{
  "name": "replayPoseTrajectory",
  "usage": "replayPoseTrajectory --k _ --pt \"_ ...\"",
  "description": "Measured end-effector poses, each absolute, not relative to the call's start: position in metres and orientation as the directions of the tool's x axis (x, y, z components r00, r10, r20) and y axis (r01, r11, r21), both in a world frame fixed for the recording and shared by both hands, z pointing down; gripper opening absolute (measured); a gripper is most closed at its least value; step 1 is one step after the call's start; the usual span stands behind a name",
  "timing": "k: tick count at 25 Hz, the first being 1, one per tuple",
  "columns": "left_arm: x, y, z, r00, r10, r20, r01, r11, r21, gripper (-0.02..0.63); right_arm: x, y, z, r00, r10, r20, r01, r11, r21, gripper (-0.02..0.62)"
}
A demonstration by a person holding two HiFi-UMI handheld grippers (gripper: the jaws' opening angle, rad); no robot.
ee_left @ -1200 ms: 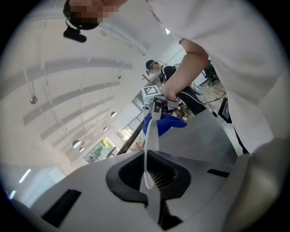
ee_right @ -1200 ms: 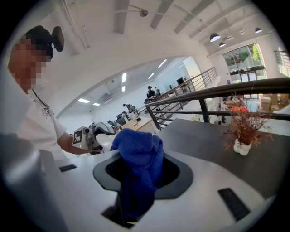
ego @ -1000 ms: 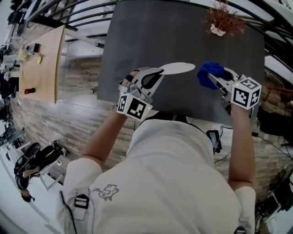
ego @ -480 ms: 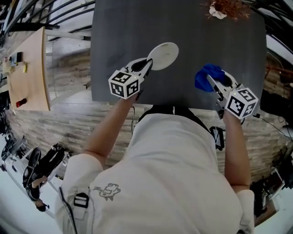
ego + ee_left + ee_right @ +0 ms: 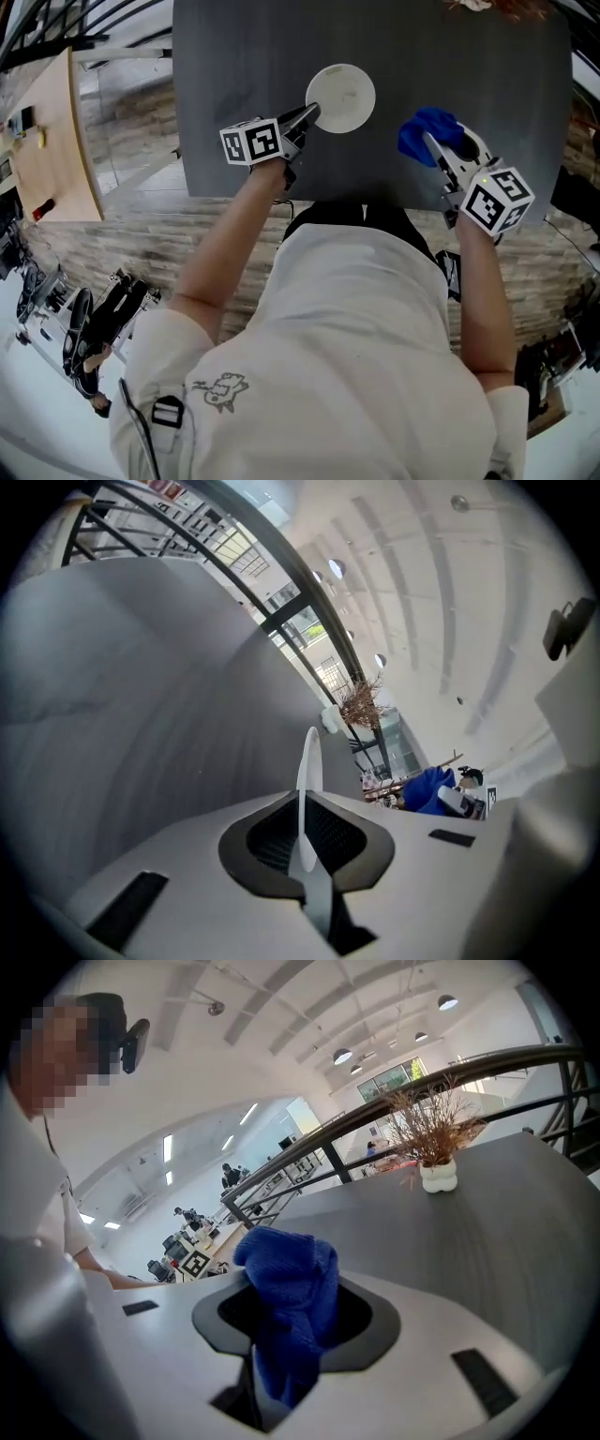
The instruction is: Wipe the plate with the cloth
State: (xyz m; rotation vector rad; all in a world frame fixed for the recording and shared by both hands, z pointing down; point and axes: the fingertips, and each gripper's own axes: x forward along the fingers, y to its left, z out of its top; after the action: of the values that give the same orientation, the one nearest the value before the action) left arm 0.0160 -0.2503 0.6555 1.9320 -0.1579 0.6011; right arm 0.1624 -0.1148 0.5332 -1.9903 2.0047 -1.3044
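A round white plate point(image 5: 342, 96) shows its face upward over the dark table point(image 5: 239, 56). My left gripper point(image 5: 307, 116) is shut on the plate's near-left rim. In the left gripper view the plate point(image 5: 307, 761) appears edge-on, clamped between the jaws of the left gripper point(image 5: 302, 822). To the right, my right gripper point(image 5: 433, 148) is shut on a bunched blue cloth point(image 5: 427, 133), apart from the plate. The right gripper view has the cloth point(image 5: 292, 1283) bulging out of the right gripper point(image 5: 286, 1340). Whether the plate rests on the table I cannot tell.
A dried plant in a small white vase point(image 5: 438, 1176) stands at the table's far right edge point(image 5: 480, 6). A light wooden table point(image 5: 52, 141) lies off to the left. The dark table's near edge runs just in front of the person's body.
The left gripper has come down and rolled, so the plate went from edge-on to face-up, low over the table. The right gripper with the cloth has sunk a little.
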Motion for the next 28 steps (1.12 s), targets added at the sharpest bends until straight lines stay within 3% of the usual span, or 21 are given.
replayPoseTrajectory --k 9,17,20,23,28 --pt "0.027 -0.230 0.686 0.856 0.201 0.477 -0.404 -0.316 0.858 0.020 0.149 -0.133 0.564 -0.217 -0.831 0.513 -0.780 -0.168 -0.603 0.137" --pt "0.032 -0.213 0.704 0.829 0.212 0.518 -0.434 -0.341 0.834 0.027 0.147 -0.129 0.577 -0.241 -0.820 0.519 -0.769 -0.165 -0.617 0.137" --pt "0.036 -0.210 0.709 0.814 0.204 0.544 -0.451 -0.368 0.813 0.101 0.147 -0.129 0.580 -0.253 -0.817 0.519 -0.762 -0.163 -0.627 0.137" --pt "0.038 -0.208 0.710 0.804 0.190 0.564 -0.462 -0.398 0.792 0.121 0.146 -0.129 0.580 -0.263 -0.815 0.516 -0.762 -0.152 -0.629 0.137" --pt "0.038 -0.212 0.707 0.767 0.123 0.629 -0.514 -0.469 0.718 0.214 0.146 -0.131 0.575 -0.264 -0.819 0.509 -0.769 -0.140 -0.623 0.137"
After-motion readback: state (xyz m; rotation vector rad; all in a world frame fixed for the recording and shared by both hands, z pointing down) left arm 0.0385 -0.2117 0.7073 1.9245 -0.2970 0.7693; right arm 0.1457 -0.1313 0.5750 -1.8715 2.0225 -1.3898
